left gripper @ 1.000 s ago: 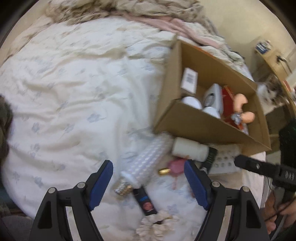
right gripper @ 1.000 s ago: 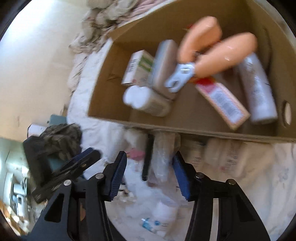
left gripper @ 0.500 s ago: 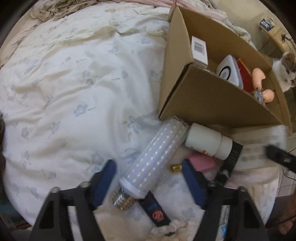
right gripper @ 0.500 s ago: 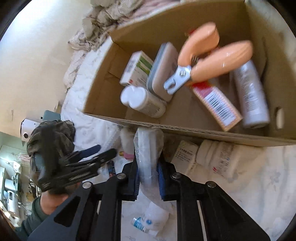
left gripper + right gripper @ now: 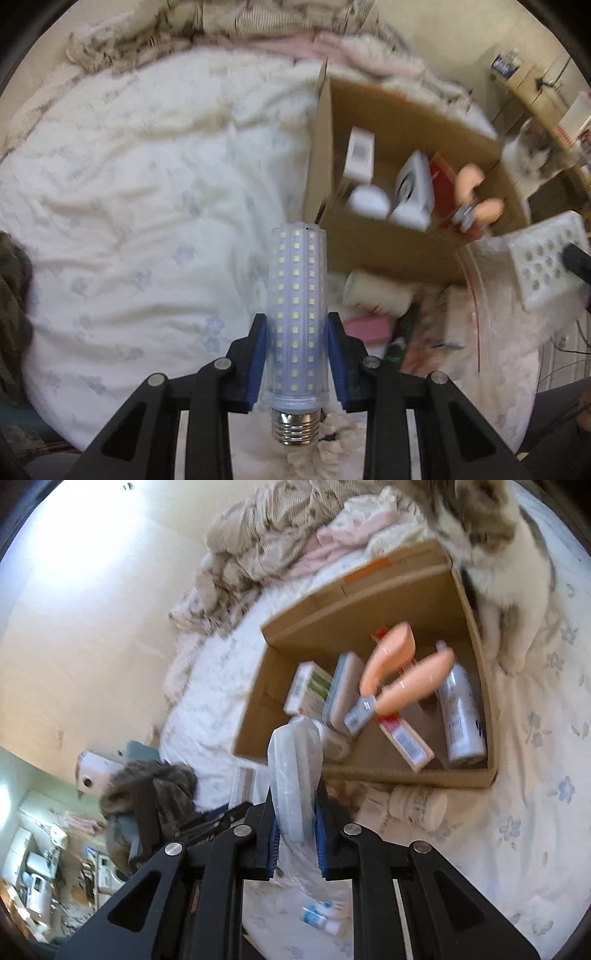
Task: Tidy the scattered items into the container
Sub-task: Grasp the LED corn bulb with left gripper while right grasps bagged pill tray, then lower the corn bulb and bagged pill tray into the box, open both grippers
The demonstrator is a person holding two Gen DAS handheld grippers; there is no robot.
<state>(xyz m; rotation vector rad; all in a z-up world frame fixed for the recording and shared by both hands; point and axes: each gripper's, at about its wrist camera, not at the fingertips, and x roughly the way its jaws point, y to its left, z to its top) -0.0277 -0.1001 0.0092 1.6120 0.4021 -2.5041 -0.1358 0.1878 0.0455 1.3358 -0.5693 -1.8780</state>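
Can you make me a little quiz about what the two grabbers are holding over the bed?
1. What does the left gripper clamp?
2. True or false: the right gripper is empty.
3. Which animal sits beside the cardboard box: A dog, B cat, C rabbit?

Key:
1. The LED corn bulb, screw base toward the camera.
2. False; it pinches a white tray in a clear plastic bag.
3. B, the cat.

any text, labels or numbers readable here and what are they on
No text can be read in either view.
White box with green print in the cardboard box: blurred.
Red-and-white barcode pack: too small.
Silver spray can: print blurred.
White bottle on the bedspread: red print unreadable.
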